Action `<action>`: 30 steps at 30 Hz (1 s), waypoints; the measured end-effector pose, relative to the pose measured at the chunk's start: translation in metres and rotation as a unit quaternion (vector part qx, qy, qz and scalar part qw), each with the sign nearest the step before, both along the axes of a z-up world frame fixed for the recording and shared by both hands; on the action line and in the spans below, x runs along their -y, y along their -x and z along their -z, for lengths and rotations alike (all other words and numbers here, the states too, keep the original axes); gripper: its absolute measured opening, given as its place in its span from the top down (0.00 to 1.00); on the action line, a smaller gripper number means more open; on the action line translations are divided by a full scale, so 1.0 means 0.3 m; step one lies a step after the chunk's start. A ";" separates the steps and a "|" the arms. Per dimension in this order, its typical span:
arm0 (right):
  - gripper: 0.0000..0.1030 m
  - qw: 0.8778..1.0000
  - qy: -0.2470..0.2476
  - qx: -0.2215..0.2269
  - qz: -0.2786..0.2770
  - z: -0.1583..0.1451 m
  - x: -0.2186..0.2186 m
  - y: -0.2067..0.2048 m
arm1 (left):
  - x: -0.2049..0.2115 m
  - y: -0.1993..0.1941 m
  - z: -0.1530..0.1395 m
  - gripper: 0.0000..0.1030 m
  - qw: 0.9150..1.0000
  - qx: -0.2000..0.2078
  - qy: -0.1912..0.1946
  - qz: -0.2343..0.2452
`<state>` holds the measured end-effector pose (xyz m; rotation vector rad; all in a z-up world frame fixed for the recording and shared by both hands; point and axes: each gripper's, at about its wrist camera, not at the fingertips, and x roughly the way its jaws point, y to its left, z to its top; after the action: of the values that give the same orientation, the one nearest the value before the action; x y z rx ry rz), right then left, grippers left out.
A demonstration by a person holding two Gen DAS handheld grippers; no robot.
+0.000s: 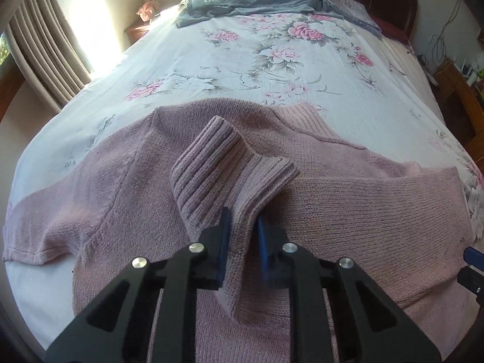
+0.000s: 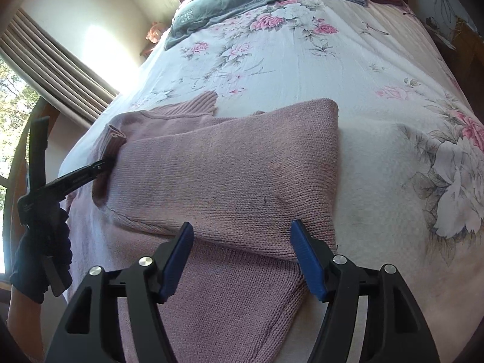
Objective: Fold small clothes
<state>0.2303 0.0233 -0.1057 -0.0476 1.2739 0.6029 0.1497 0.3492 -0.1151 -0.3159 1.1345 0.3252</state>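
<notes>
A: Left wrist view first. A big bed (image 1: 90, 69) is seen, covered by a white sheet with pink flowers. A grey pillow (image 1: 251, 0) is lying at the far end.

B: And the thing to be folded?

A: A pink knitted sweater (image 1: 363, 205) is spread flat on the near part of the bed. One sleeve (image 2: 242, 163) has been laid across the body, as shown in the right wrist view.

B: What is being held?

A: The ribbed cuff (image 1: 217, 163) is pinched by the left gripper (image 1: 242, 242). Its two blue pads are closed together on the knit just below the cuff. The cuff is lifted up off the sweater.

B: And the other one?

A: The right gripper (image 2: 242, 257) is held wide apart, and nothing is between its pads. It is placed just above the near edge of the folded sleeve.

B: How should this step be done well?

A: It looks like the sleeve is being laid down. The cuff should be lowered slowly, so the sleeve is kept straight and flat. It should be let go only when it is resting on the body. The fold could be pressed down by the open gripper, so that it is not dragged.

B: What is the sweater like?

A: It looks soft, thick and floppy. Small bumpy stitches are seen on the body. Long raised lines are seen on the cuff and the collar (image 1: 302, 118). Such a knit is easily stretched, so hard pulling should be avoided.
</notes>
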 end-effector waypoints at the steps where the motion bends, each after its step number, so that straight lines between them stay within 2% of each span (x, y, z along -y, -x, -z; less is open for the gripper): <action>1: 0.33 1.000 -0.002 0.001 -0.002 0.001 0.001 0.002 | -0.024 0.027 -0.024 0.90 1.000 0.020 0.009 -0.012; 4: 0.33 1.000 -0.003 0.002 -0.003 0.004 0.004 0.004 | -0.104 0.121 -0.095 0.89 0.996 0.072 0.022 -0.056; 5: 0.32 1.000 -0.005 0.002 -0.002 0.004 0.006 0.005 | -0.136 0.153 -0.105 0.84 0.994 0.082 0.028 -0.072; 8: 0.31 1.000 -0.006 0.003 0.000 -0.001 0.004 0.008 | -0.225 0.239 -0.101 0.71 0.990 0.083 0.034 -0.113; 11: 0.31 1.000 -0.014 0.005 0.011 -0.027 0.005 0.007 | -0.272 0.300 -0.086 0.70 0.987 0.077 0.036 -0.137; 15: 0.31 0.999 -0.042 0.003 0.005 -0.066 -0.026 0.014 | -0.249 0.299 -0.075 0.66 0.988 0.081 0.050 -0.118; 16: 0.31 0.999 -0.043 0.000 0.002 -0.066 -0.039 0.016 | -0.237 0.285 -0.063 0.62 0.989 0.078 0.058 -0.109; 17: 0.31 0.999 -0.038 -0.003 -0.001 -0.057 -0.054 0.017 | -0.224 0.269 -0.042 0.57 0.990 0.071 0.067 -0.102; 19: 0.31 1.000 -0.010 -0.016 -0.006 -0.010 -0.084 0.018 | -0.207 0.229 0.023 0.55 0.992 0.040 0.079 -0.090; 22: 0.31 0.999 0.005 -0.031 -0.006 0.051 -0.096 0.013 | -0.193 0.200 0.089 0.55 0.995 0.017 0.066 -0.075; 24: 0.31 1.000 0.007 -0.023 -0.010 0.030 -0.100 0.022 | -0.201 0.214 0.066 0.54 0.995 0.025 0.074 -0.067; 27: 0.30 1.000 -0.005 -0.007 -0.015 -0.031 -0.110 0.053 | -0.257 0.285 -0.003 0.51 0.989 0.065 0.109 -0.074; 29: 0.29 1.000 -0.022 0.003 -0.022 -0.081 -0.127 0.083 | -0.323 0.365 -0.045 0.42 0.986 0.090 0.113 -0.089; 30: 0.26 0.999 -0.030 0.008 -0.027 -0.103 -0.139 0.104 | -0.366 0.414 -0.058 0.41 0.984 0.097 0.109 -0.100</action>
<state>0.1992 0.0650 -0.0749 -0.0367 1.2414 0.6858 0.0256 0.4590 -0.0976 -0.6444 0.9493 0.3401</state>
